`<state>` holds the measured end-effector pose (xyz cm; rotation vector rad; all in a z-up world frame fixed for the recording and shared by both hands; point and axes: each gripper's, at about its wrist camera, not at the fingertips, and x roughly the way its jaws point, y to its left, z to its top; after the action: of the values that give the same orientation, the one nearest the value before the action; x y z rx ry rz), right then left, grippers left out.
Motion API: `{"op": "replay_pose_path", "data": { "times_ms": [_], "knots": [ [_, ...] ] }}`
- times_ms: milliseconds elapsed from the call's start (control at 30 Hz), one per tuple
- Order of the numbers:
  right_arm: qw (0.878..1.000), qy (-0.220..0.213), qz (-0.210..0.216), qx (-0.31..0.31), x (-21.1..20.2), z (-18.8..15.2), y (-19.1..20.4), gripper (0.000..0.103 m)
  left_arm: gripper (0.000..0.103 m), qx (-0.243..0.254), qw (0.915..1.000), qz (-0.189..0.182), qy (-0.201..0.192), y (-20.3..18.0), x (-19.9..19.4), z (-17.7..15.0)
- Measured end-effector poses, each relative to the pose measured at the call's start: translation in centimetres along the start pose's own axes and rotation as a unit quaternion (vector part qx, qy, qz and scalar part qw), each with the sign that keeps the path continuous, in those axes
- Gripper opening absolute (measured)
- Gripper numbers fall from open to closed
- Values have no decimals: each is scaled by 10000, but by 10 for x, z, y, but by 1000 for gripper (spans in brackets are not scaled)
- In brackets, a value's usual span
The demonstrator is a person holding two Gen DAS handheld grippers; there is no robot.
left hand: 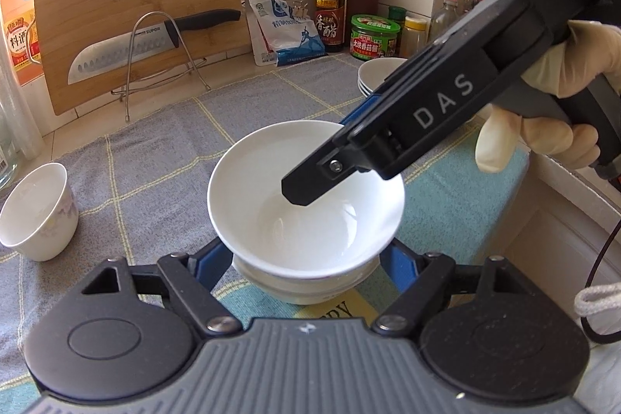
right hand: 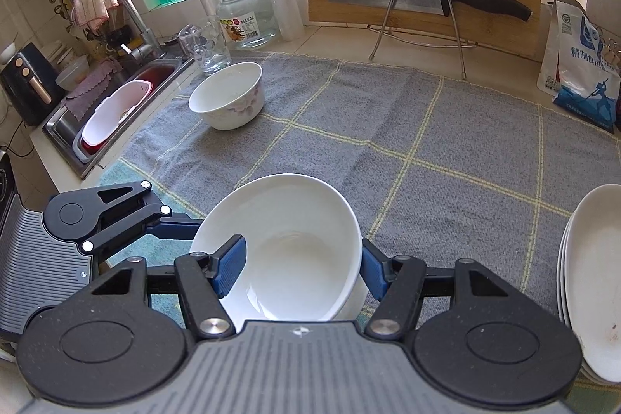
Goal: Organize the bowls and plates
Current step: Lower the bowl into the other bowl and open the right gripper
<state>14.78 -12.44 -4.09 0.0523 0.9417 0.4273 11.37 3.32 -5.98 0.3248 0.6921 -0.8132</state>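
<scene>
I am stacking dishes on a table covered by a grey checked cloth (right hand: 446,111). My right gripper (right hand: 302,268) has its jaws closed on the wall of a plain white ceramic bowl (right hand: 287,247), one blue pad inside the bowl, the other outside. In the left wrist view this bowl sits tilted on top of a lower white bowl (left hand: 306,284), not yet nested flat. My left gripper (left hand: 306,268) has its jaws partly open on either side of the stack; I cannot tell whether the pads touch it.

As I judge progress: a stack of white oval plates (right hand: 594,282) already stands at 3 o'clock from the held bowl, so the plates look gathered. A white bowl with a faint floral print (right hand: 229,96) is well apart at 11 o'clock, still loose and probably still to be collected.

The held bowl is round, with no long axis. Its mouth faces up, tipped toward my right gripper, with the far rim higher.
</scene>
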Motion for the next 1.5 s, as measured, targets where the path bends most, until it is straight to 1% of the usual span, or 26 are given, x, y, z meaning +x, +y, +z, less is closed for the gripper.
{"op": "replay_pose_path", "data": {
  "times_ms": [600, 800, 833, 900, 933, 967, 1033, 1133, 1267, 1500],
  "knots": [
    [9999, -34, 15, 154, 5, -5, -6, 68, 83, 94, 9999, 45, 68, -3, 4, -1],
    [9998, -41, -12, 210, 7, -7, -9, 69, 87, 126, 9999, 60, 63, -4, 6, -1],
    [9997, -45, -19, 218, 7, -7, -9, 70, 88, 148, 9998, 74, 66, -4, 6, -2],
    [9997, -90, -16, 209, 6, -8, -9, 78, 90, 137, 9999, 83, 29, -4, 5, -3],
    [9997, -122, 14, 208, 4, -7, -8, 85, 90, 115, 9999, 65, 25, -4, 5, -2],
    [9997, -157, 26, 203, 3, -7, -8, 88, 90, 95, 9999, 55, 30, -3, 5, -2],
    [9997, -188, 17, 154, 1, -6, -6, 89, 91, 87, 9999, 58, 20, -2, 4, -2],
    [9997, -212, -20, 122, 0, -5, -5, 94, 92, 118, 9999, 47, -18, -3, 1, -3],
    [9997, -221, -36, 96, 0, -5, -3, 96, 96, 122, 9999, 42, -95, -3, -3, -2],
    [9997, -228, -96, 9, 1, -2, 0, 100, 96, 139, 9998, -16, -172, -2, -11, -3]
  ]
}}
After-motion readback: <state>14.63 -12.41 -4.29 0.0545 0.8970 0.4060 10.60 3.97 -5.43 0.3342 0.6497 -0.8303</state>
